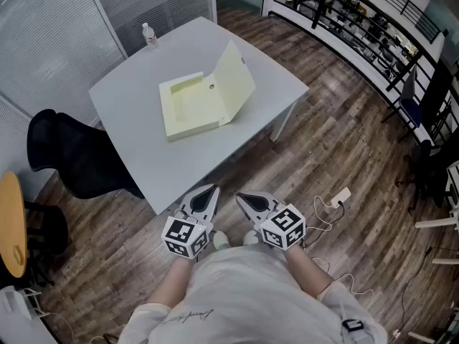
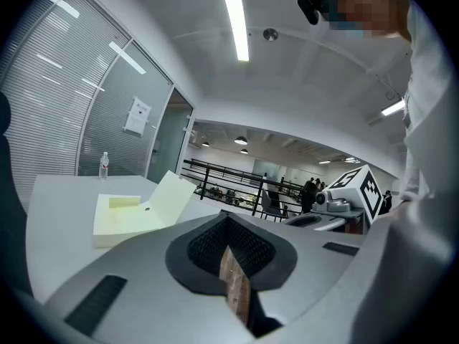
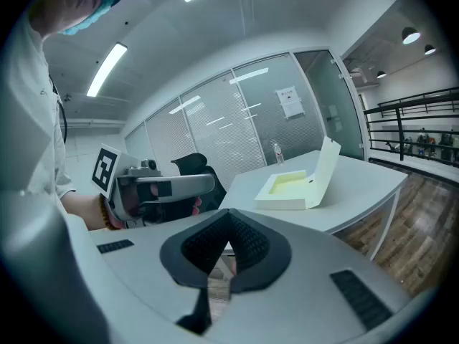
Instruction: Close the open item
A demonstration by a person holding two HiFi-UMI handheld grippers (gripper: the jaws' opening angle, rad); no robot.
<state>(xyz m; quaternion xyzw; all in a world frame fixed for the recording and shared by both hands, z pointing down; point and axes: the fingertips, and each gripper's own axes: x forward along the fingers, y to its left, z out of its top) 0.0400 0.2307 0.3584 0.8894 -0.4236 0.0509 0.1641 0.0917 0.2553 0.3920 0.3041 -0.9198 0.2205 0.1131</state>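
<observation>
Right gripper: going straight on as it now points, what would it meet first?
The right gripper would probably meet the near edge of the white table, short of the yellow box; its height against the tabletop is unclear.

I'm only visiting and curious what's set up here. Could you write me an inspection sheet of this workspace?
Surface: white table, mostly bare.
Job's things: yellow box, lid standing open.
Clutter: bottle at the table's far corner.
Grippers: left gripper and right gripper, fingers shut, empty, held short of the table.
Cables: power strip and cable on the floor.
Surroundings: black chair, glass wall, railing.
</observation>
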